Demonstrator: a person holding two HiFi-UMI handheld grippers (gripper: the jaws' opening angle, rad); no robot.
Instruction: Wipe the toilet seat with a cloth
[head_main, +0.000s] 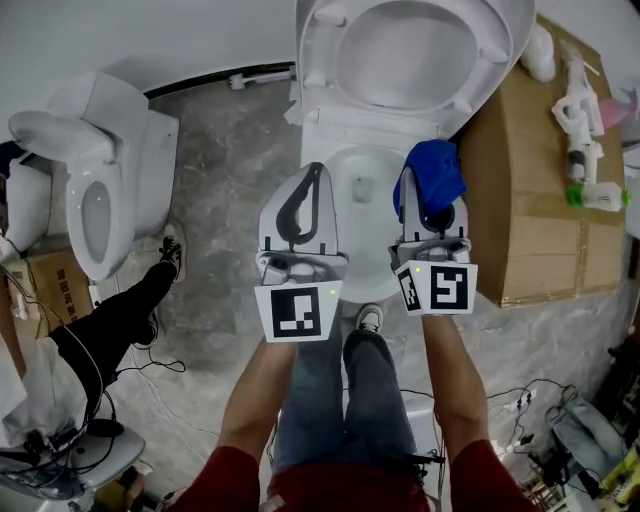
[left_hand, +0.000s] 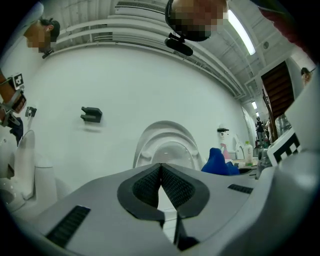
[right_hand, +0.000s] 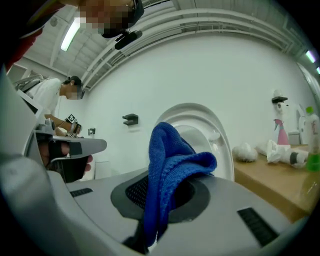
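A white toilet stands ahead of me, its seat and lid (head_main: 400, 50) raised against the wall and its bowl (head_main: 352, 165) open below. My right gripper (head_main: 412, 178) is shut on a blue knitted cloth (head_main: 432, 175), which bunches up out of the jaws (right_hand: 170, 165). It hovers over the bowl's right rim. My left gripper (head_main: 318, 170) is shut with nothing in it and hovers over the bowl's left rim. In the left gripper view the pads (left_hand: 150, 187) meet tip to tip, with the raised lid (left_hand: 165, 142) beyond them and the cloth (left_hand: 217, 162) to the right.
A second white toilet (head_main: 100, 190) stands at the left, with another person's black-clad leg (head_main: 120, 310) beside it. A cardboard box (head_main: 530, 180) at the right carries a spray bottle (head_main: 580, 130). Cables (head_main: 150, 365) lie on the floor. My own shoe (head_main: 370, 320) is at the bowl's foot.
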